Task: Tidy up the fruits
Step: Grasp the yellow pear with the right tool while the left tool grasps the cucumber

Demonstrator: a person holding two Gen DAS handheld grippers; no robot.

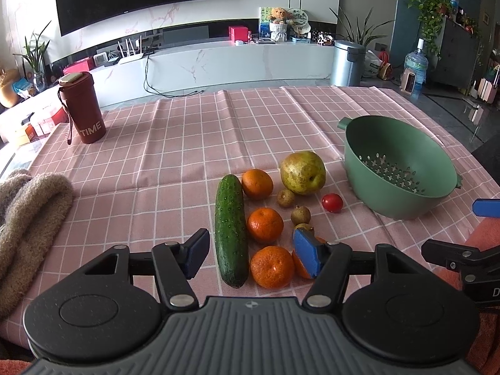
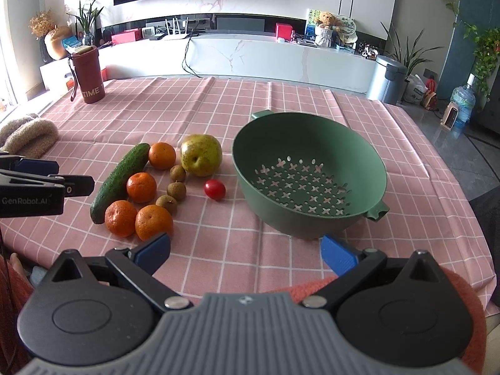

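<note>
A green colander (image 2: 309,175) stands empty on the pink checked cloth; it also shows in the left wrist view (image 1: 397,165). Left of it lie a cucumber (image 2: 120,178), several oranges (image 2: 141,187), a yellow-green pear (image 2: 201,154), three small brown longans (image 2: 176,190) and a cherry tomato (image 2: 215,189). My left gripper (image 1: 251,257) is open and empty, its fingers on either side of the near end of the cucumber (image 1: 230,229) and the nearest orange (image 1: 272,266). My right gripper (image 2: 247,251) is open and empty, near the front edge below the colander.
A red tumbler marked TIME (image 2: 88,75) stands at the far left of the table. A beige fuzzy cloth (image 1: 28,215) lies at the left edge. Beyond the table are a TV console and a metal bin (image 1: 348,62).
</note>
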